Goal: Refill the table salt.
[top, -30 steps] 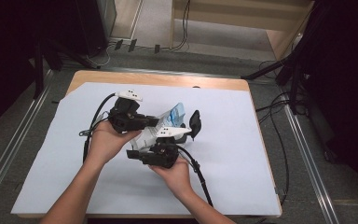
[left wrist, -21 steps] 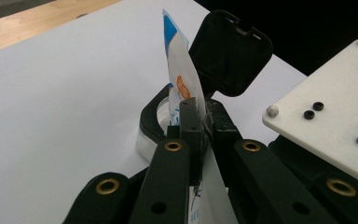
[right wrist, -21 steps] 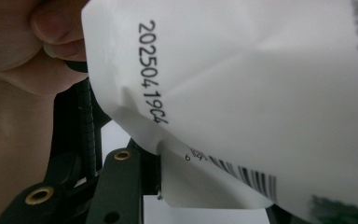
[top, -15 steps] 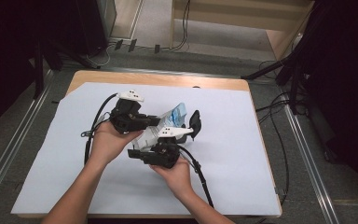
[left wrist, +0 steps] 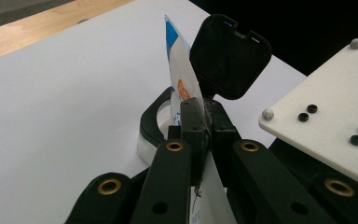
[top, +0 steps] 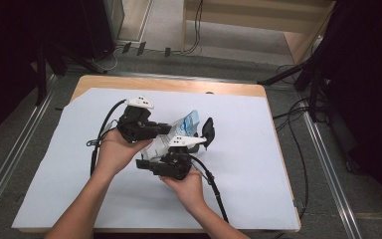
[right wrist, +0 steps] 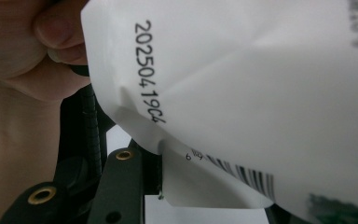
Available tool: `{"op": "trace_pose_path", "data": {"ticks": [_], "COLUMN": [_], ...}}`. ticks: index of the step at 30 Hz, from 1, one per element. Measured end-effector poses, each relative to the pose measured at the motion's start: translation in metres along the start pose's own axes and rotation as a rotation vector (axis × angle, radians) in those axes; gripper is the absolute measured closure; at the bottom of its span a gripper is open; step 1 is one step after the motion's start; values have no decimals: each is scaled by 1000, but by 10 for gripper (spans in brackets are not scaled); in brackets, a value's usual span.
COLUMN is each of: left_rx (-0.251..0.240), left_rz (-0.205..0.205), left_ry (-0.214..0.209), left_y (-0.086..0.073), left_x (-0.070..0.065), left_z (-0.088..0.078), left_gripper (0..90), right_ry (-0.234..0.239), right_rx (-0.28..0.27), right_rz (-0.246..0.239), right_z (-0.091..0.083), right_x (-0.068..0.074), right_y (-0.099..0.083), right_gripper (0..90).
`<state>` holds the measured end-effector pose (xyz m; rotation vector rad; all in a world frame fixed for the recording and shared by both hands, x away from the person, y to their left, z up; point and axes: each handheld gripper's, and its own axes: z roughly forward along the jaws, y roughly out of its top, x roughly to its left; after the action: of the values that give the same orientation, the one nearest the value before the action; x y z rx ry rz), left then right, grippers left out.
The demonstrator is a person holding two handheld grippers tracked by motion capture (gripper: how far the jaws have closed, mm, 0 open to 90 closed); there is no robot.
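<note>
A white pouch [top: 189,122] with blue print and a printed date code is held up over the table between both grippers. My left gripper [top: 170,130] is shut on the pouch's [left wrist: 179,70] thin edge, its jaws [left wrist: 200,116] pinched tight. From below, my right gripper [top: 151,158] grips the pouch's [right wrist: 261,93] bottom seam near the barcode, and the pouch sits between its jaws [right wrist: 200,200]. Just behind the pouch stands a small clear container [left wrist: 154,127] with its black flip lid [left wrist: 228,56] open and upright [top: 208,129].
A white sheet [top: 258,164] covers most of the wooden table [top: 179,84]. Black cables [top: 214,189] trail from both grippers across the sheet. Metal rails [top: 323,164] run along the floor on both sides, and more cables lie on the floor at the right.
</note>
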<state>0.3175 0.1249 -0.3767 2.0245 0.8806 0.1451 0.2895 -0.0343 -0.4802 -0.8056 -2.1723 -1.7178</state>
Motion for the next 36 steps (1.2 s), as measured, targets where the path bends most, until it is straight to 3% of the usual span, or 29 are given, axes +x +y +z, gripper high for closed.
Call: {"op": "trace_pose_path", "data": {"ticks": [26,36], "left_rx": [0,-15], "left_rz": [-9,-12], "left_ry": [1,3], "left_y": [-1,-1], "left_x": [0,0], "left_z": [-1,0], "left_gripper": [896,892], "right_ry": [-31,-13], "right_rx": [10,4], "right_rz": [-33,-5], "right_z": [2,0], "right_x": [2,1], "right_y": [-2,-1], "right_gripper": [592,620]}}
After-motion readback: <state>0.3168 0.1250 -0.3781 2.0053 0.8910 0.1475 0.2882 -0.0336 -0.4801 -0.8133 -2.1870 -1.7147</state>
